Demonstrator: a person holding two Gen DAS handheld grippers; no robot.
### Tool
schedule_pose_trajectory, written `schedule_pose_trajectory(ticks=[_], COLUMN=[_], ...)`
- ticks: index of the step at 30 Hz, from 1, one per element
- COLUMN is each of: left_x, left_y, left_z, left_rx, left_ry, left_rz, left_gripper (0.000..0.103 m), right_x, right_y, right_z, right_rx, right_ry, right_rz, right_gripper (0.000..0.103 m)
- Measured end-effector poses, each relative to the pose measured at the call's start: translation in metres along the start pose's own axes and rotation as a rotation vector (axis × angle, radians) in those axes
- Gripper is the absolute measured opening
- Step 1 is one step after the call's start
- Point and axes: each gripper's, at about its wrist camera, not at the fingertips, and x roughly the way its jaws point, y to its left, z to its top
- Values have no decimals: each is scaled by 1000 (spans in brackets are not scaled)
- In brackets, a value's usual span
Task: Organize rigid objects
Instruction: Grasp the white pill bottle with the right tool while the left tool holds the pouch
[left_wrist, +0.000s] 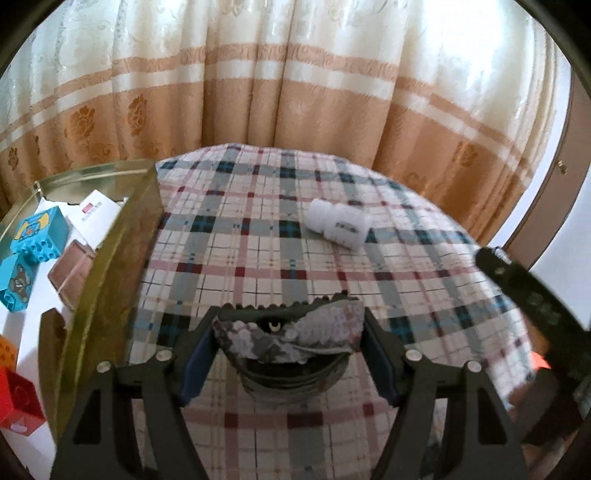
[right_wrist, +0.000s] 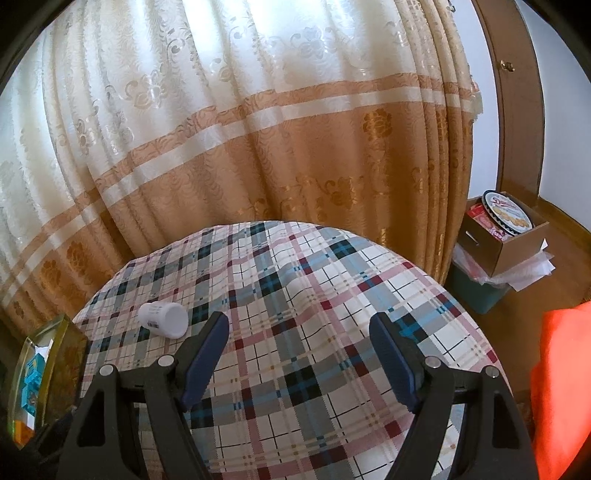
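My left gripper (left_wrist: 291, 317) is shut on a grey mottled toy (left_wrist: 317, 332) with a jagged, spiky top edge. Both pads press its sides, and it hangs just above the plaid tablecloth (left_wrist: 258, 229). To its left stands a gold tin (left_wrist: 110, 258) holding blue blocks (left_wrist: 37, 236), a red block (left_wrist: 18, 402) and a small brown box (left_wrist: 72, 273). A white bottle (left_wrist: 340, 223) lies on its side further back on the cloth. My right gripper (right_wrist: 299, 321) is open and holds nothing over the cloth, with the white bottle (right_wrist: 164, 318) to its left.
A cream and tan curtain (right_wrist: 258, 147) hangs close behind the table. The gold tin (right_wrist: 62, 362) shows at the left edge of the right wrist view. Off the table's right side are a cardboard box with a round cookie tin (right_wrist: 506, 229), a green bin (right_wrist: 476, 291) and an orange cloth (right_wrist: 561, 387).
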Motion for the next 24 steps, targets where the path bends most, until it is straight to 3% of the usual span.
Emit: schedule_pose_trajectory(ticks=[6,18,24], left_x=[-20,-8,1], left_y=[6,11,10], left_z=[0,-5,-8], left_rx=[12,5,3], left_ry=[-41,-6,20], left_rz=[9,43,53], left_gripper=[72,72,72], right_x=[10,72,94], right_y=[14,87,119], right_z=[-2,18,12], right_rx=[-65,-276,-435], right_ry=[48,222,243], right_rz=[41,286,303], right_gripper=[80,80,80])
